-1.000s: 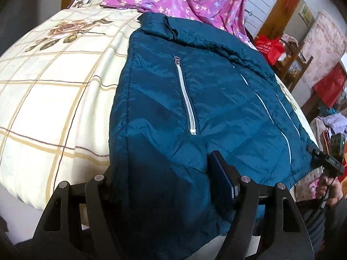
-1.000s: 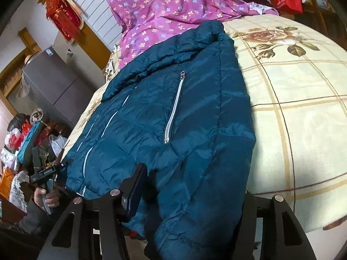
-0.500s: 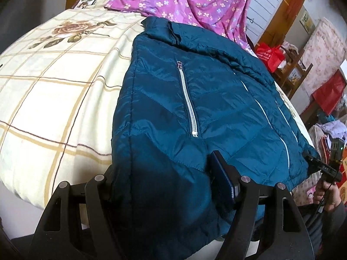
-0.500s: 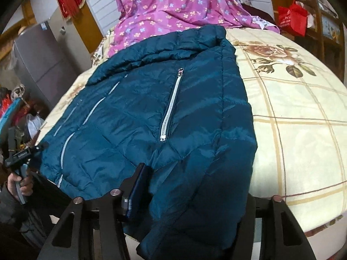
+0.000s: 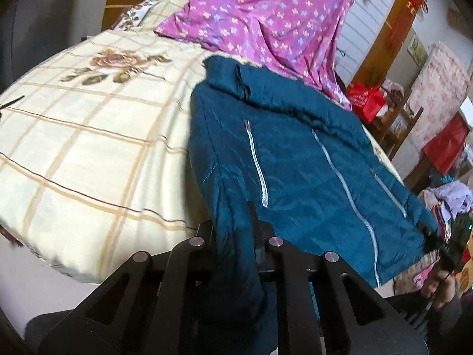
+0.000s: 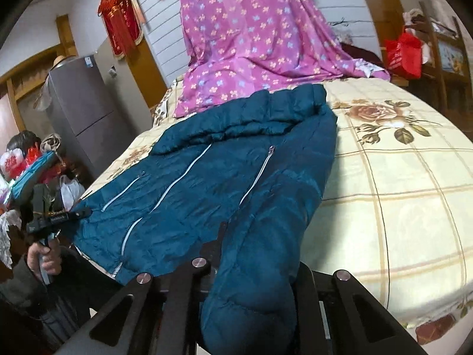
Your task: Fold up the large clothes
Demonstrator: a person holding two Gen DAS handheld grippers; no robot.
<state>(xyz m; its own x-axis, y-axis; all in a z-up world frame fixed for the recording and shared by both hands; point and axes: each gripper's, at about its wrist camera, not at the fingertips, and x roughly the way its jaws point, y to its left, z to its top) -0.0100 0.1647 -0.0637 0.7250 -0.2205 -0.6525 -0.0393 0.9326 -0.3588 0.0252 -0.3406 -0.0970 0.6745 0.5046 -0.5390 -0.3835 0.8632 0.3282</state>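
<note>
I have the teal down jacket [image 5: 295, 159] lying front-up on the checked, rose-printed bedspread [image 5: 88, 153], collar toward the purple floral sheet [image 5: 266, 20] at the far end and hem toward me at the near edge of the bed. My left gripper [image 5: 236, 236] is clamped on one hem corner and my right gripper [image 6: 254, 266] on the other; in each wrist view the fingers are pinched narrow with a bunch of quilted fabric squeezed between them. From the right wrist I can also see my other hand [image 6: 44, 257] holding its gripper at the far corner of the hem.

As I judge it, the fold is barely begun: the jacket is spread flat, the corners are secured, but no panel is turned over yet. Carrying the hem up toward the collar, and any tidying after, all remains.

Against the earlier frames, both pairs of jaws have just been closing: a second ago they stood wide, straddling the hem with the cloth loose between them, and now they bite it. The near edge of the jacket has risen off the bed and puckers at each grip, and more of the room beyond shows in both views.
</note>
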